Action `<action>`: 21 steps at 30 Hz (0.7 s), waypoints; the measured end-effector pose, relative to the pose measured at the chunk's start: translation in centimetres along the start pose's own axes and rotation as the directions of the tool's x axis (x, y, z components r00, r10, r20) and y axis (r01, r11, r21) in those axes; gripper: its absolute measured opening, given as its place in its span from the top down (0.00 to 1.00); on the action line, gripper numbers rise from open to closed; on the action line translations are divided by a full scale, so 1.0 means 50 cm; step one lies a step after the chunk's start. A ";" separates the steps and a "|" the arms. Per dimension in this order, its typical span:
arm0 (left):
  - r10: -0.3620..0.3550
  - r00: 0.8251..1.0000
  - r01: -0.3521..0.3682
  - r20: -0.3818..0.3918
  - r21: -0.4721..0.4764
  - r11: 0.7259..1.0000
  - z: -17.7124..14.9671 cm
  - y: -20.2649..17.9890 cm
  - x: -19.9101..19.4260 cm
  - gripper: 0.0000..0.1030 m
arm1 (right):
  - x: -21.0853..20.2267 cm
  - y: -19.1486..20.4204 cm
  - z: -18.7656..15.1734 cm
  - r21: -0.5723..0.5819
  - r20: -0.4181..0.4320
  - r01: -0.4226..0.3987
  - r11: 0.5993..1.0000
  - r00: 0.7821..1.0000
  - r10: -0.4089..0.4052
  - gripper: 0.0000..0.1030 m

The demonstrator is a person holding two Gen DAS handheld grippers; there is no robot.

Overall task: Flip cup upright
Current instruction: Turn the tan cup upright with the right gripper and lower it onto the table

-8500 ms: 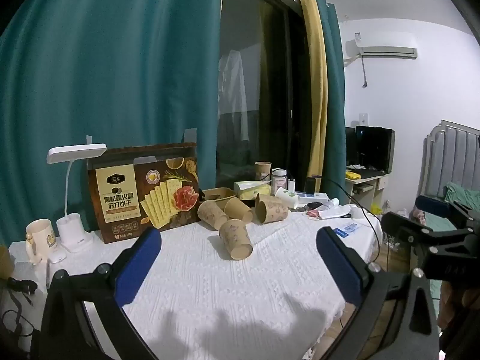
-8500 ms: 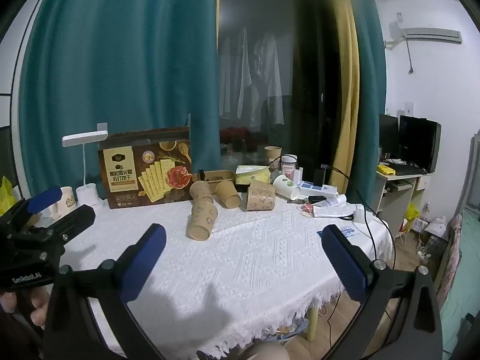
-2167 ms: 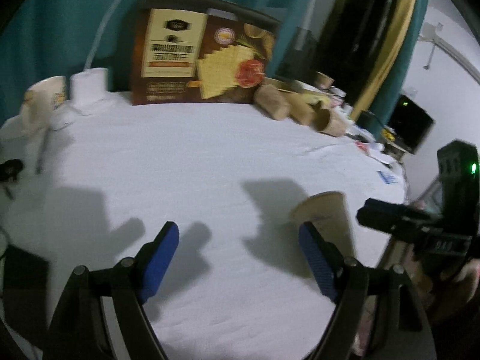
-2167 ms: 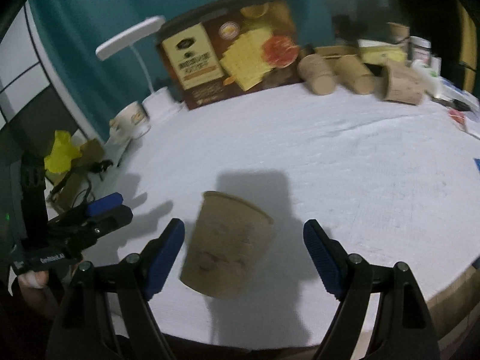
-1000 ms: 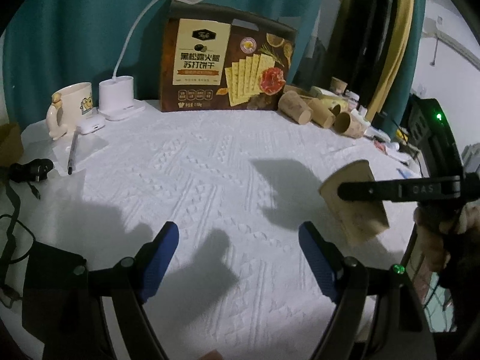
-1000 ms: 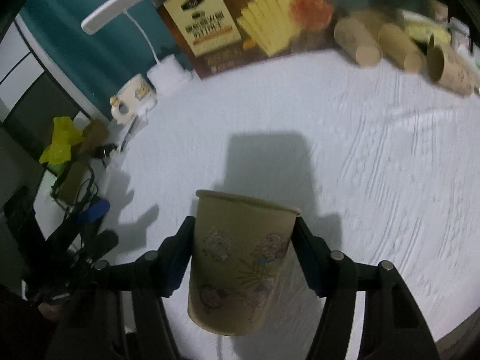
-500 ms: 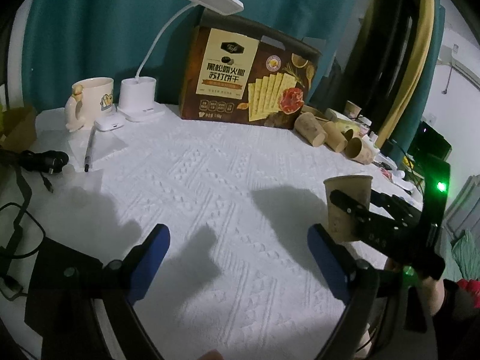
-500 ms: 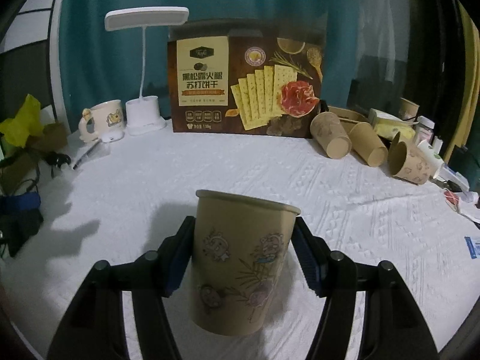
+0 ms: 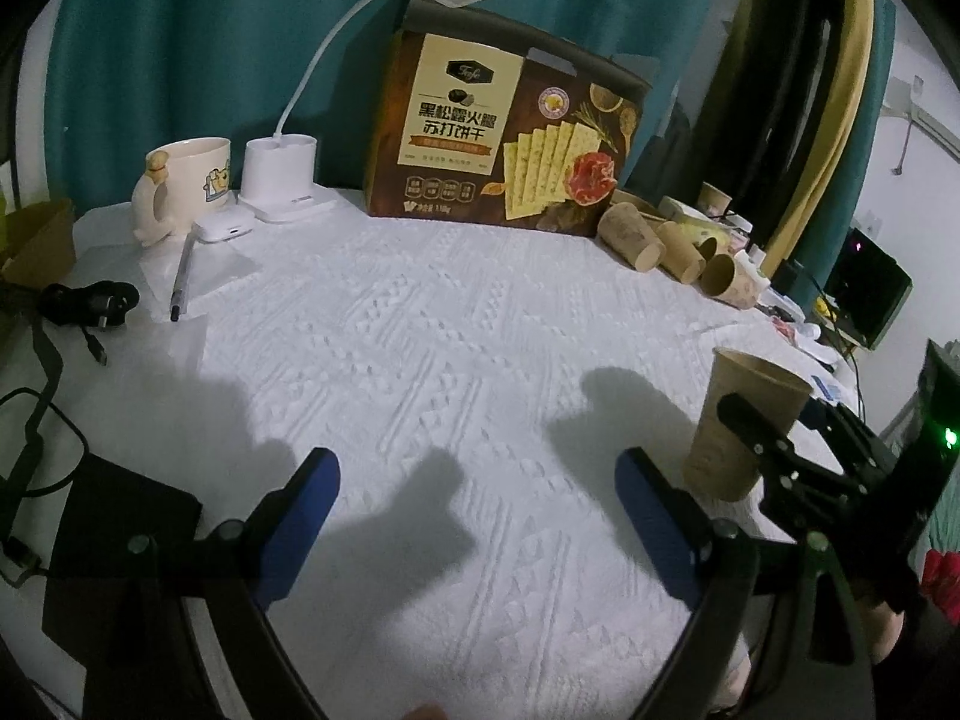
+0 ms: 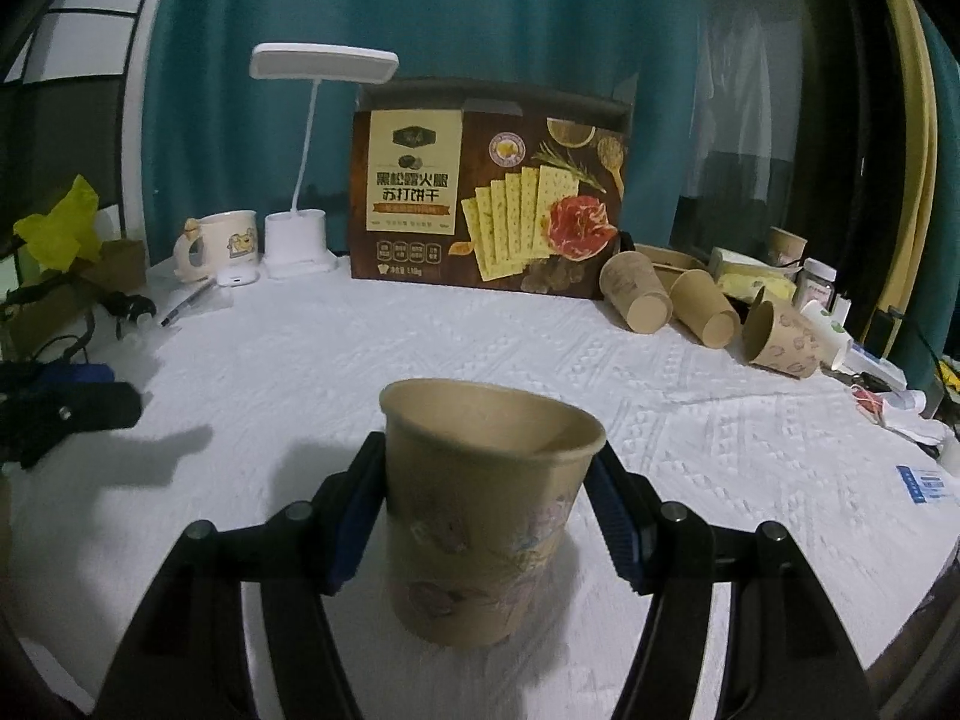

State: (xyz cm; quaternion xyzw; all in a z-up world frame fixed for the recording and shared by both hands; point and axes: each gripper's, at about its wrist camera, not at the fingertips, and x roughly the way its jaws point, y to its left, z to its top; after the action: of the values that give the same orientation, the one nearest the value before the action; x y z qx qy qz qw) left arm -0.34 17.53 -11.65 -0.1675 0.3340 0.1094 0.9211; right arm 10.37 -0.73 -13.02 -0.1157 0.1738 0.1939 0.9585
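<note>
The right gripper (image 10: pixel 489 495) is clamped on a brown paper cup (image 10: pixel 483 516), its blue pads pressed to the cup's two sides just under the rim. The cup stands mouth up, close to vertical, its base at or just above the white tablecloth (image 10: pixel 420 348); whether it actually rests on the cloth I cannot tell. Taking the cracker box (image 10: pixel 489 189) as landmark, the held cup is well in front of it, near the table's front edge and a little right of the box's middle. From the left wrist view the same cup (image 9: pixel 741 420) shows far to the right of the box (image 9: pixel 510 132), with the right gripper (image 9: pixel 774 438) around it. The left gripper (image 9: pixel 474 516) holds nothing: its jaws have just been opening and now stand wide apart over bare cloth, in front of the box and left of the cup. Three more paper cups (image 10: pixel 699 300) lie on their sides just right of the box, close together. Left of the box stand a white desk lamp (image 10: pixel 300 240) and, beyond it, a cream mug (image 10: pixel 225 243), with a pen (image 10: pixel 183 303) lying in front of the mug.
</note>
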 end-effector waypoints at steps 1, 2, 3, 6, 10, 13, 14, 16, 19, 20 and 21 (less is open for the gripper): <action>-0.002 1.000 0.002 0.000 0.006 1.000 -0.001 -0.004 -0.001 0.10 | -0.005 0.000 -0.003 0.000 0.002 0.001 1.000 1.000 -0.001 0.40; -0.004 1.000 0.004 -0.001 0.011 1.000 -0.003 -0.008 -0.002 0.10 | -0.009 0.000 -0.007 0.001 0.004 0.001 1.000 1.000 -0.001 0.40; -0.007 1.000 0.007 -0.001 0.018 1.000 -0.004 -0.013 -0.003 0.10 | -0.014 0.000 -0.010 0.000 0.005 0.004 1.000 1.000 -0.004 0.40; -0.014 1.000 0.013 0.009 0.023 1.000 -0.006 -0.021 -0.009 0.10 | -0.022 0.008 -0.017 -0.013 -0.004 0.013 1.000 1.000 -0.013 0.38; -0.013 1.000 0.013 0.006 0.010 1.000 -0.011 -0.024 -0.015 0.10 | -0.019 0.019 -0.023 -0.016 -0.044 0.014 1.000 0.999 -0.015 0.37; 0.000 1.000 0.000 0.004 0.029 1.000 -0.017 -0.029 -0.020 0.10 | -0.018 0.021 -0.034 0.001 -0.083 -0.002 1.000 0.997 0.002 0.36; 0.003 1.000 -0.003 0.004 0.033 0.999 -0.019 -0.030 -0.022 0.10 | -0.021 0.022 -0.037 0.006 -0.086 -0.007 1.000 0.996 0.008 0.34; 0.011 1.000 -0.011 -0.003 0.039 0.999 -0.025 -0.032 -0.024 0.10 | -0.030 0.025 -0.044 0.016 -0.090 -0.017 1.000 0.996 0.018 0.31; 0.016 1.000 -0.016 -0.013 0.044 0.999 -0.037 -0.036 -0.029 0.10 | -0.045 0.026 -0.053 0.037 -0.100 -0.033 0.999 0.994 0.037 0.30; 0.018 1.000 -0.018 -0.013 0.050 0.999 -0.040 -0.039 -0.031 0.10 | -0.050 0.026 -0.057 0.042 -0.108 -0.037 0.998 0.993 0.041 0.30; 0.019 1.000 -0.018 -0.014 0.056 0.998 -0.044 -0.040 -0.033 0.10 | -0.055 0.025 -0.061 0.047 -0.118 -0.041 0.998 0.992 0.046 0.30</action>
State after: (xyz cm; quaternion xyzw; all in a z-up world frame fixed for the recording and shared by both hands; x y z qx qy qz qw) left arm -2.23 14.69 -11.66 -0.1395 0.3454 0.1074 0.9218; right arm 6.60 -1.39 -14.97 -0.1020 0.2373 0.2037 0.9444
